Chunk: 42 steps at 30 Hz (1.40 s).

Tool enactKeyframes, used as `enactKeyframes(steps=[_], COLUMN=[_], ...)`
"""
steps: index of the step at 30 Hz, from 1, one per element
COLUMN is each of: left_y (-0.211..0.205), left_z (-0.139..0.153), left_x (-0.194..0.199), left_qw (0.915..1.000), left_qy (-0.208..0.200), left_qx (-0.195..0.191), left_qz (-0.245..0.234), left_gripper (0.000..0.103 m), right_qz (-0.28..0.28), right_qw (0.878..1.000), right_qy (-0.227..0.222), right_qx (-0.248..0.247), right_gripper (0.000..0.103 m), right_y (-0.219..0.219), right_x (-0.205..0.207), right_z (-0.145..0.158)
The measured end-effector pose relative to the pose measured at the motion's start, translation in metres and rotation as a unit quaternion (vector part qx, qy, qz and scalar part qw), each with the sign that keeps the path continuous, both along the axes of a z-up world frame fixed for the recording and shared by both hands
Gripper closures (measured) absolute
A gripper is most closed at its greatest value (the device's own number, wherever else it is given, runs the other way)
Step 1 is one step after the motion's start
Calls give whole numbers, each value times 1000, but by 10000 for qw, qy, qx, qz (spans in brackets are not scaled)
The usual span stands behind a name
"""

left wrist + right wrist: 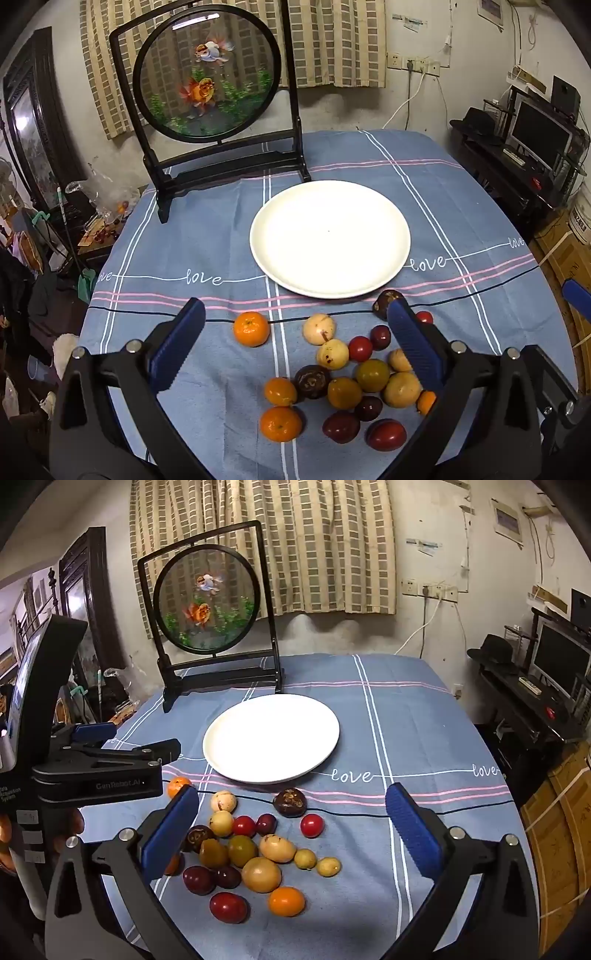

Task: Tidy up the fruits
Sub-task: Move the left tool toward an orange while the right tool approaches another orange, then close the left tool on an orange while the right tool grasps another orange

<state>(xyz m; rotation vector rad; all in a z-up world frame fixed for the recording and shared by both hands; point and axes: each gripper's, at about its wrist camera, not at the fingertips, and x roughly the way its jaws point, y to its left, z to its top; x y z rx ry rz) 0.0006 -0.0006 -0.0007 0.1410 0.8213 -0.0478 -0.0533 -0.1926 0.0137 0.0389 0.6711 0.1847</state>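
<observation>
Left wrist view: both tongs [295, 332] [291, 812] spread wide, empty, above loose fruit [332, 354]; best lifted singly onto bare plate [258, 236].

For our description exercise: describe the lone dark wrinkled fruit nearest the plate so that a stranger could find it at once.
Start at the white plate on the blue checked tablecloth. Just in front of its near edge lies a dark wrinkled fruit, on the cloth's thin black line. Unlike the smooth red cherry tomato beside it and the pale yellow fruits, it is brown-black, shrivelled, and lies apart from the main pile.
</observation>
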Motion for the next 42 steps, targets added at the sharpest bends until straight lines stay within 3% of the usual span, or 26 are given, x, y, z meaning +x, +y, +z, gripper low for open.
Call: enactKeyframes(steps=[19,25,32,34,36,39,42], left_y=[13,36,69,74,76,75,79], left_z=[-10,-13,-45,-59,-71,-84,-95], left_x=[-1,-7,-39,-50,-58,-65,-66], left_qw=[9997,9998,9992,9984,9969,9953,9940], left_qy=[176,135,381,541,730,849,972], left_qx=[14,-14,26,-21,-86,-104,-272], left_qz=[158,151,-78,-153,-279,-464,-426], left_gripper=[2,2,2,2,2,2,2], right_qz=[305,698,989,1161,1285,1264,1140], right_qw=[9992,9962,9879,9839,9781,9691,9660], right_qy=[275,465,1192,1357,1628,2116,2321], right_qx=[-23,-236,-98,-67,-175,-58,53], right_gripper=[1,1,1,7,33,60,60], right_y=[1,-3,-4,2,8,5,-3], right_x=[-1,-13,-28,-29,-27,-17,-10], right_z=[-12,-20,-60,-71,-86,-110,-120])
